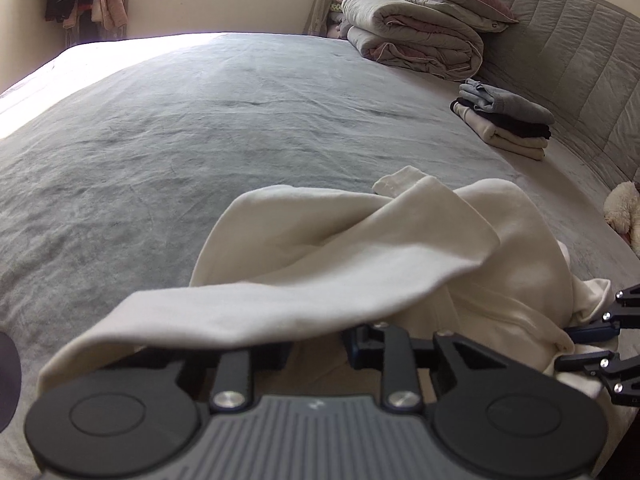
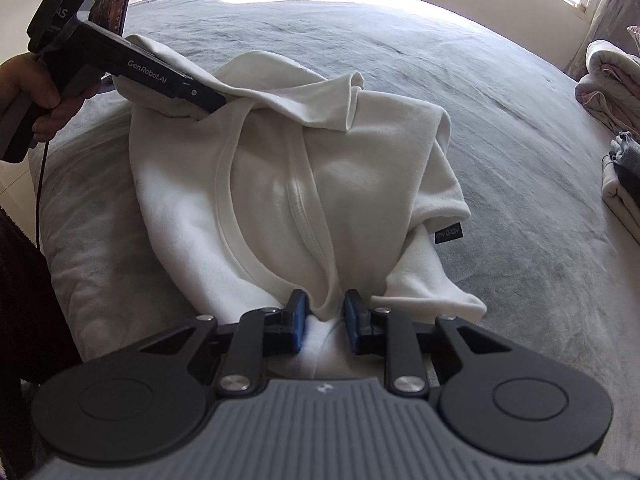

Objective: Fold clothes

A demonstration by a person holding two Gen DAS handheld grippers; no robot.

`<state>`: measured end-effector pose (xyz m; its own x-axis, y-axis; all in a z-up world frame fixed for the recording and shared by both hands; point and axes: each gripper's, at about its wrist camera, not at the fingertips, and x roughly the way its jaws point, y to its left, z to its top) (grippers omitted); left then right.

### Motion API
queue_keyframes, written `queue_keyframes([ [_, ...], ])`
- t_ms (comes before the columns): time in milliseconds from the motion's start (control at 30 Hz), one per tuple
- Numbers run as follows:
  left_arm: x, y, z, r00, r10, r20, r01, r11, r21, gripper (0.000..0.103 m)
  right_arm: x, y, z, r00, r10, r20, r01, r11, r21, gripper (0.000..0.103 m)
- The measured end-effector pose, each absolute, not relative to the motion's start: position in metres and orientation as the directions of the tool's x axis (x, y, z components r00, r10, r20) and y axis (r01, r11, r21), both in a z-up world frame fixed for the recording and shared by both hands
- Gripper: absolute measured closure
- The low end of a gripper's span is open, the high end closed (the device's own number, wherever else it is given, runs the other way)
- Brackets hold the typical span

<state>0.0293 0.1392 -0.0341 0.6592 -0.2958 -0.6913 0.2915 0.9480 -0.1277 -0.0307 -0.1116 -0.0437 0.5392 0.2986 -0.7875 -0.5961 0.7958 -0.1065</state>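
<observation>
Your left gripper has its jaws buried under a lifted flap of the white sweatshirt — their grip can't be told. Your right gripper has its jaws nearly closed, pinching the near hem. You're gathering; next, lift and spread it flat on the grey bed — folded clothes wait by the headboard.

White garment lies bunched on gray bed, approx. half-folded, maybe a top.
</observation>
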Motion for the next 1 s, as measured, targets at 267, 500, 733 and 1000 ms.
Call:
queue_keyframes([
  [267,-0.007,0.151,0.008,0.764,-0.335,-0.552,0.294,0.942,-0.165,0.094,-0.041,-0.119,-0.015,0.629,0.338,-0.700,-0.559,0.822,-0.105,0.095],
  [500,-0.020,0.176,0.036,0.839,-0.384,-0.385,0.281,0.912,-0.299,0.095,-0.038,-0.125,-0.002,0.663,0.375,-0.648,-0.545,0.835,-0.075,0.086],
  [733,-0.020,0.183,0.039,0.891,-0.271,-0.365,0.169,0.943,-0.287,0.103,-0.032,-0.127,-0.004,0.658,0.395,-0.641,-0.536,0.844,-0.030,0.051],
  [1000,-0.005,0.206,0.019,0.829,-0.290,-0.479,0.122,0.928,-0.352,0.102,-0.024,-0.122,-0.008,0.620,0.417,-0.664,-0.548,0.836,0.013,0.062],
])
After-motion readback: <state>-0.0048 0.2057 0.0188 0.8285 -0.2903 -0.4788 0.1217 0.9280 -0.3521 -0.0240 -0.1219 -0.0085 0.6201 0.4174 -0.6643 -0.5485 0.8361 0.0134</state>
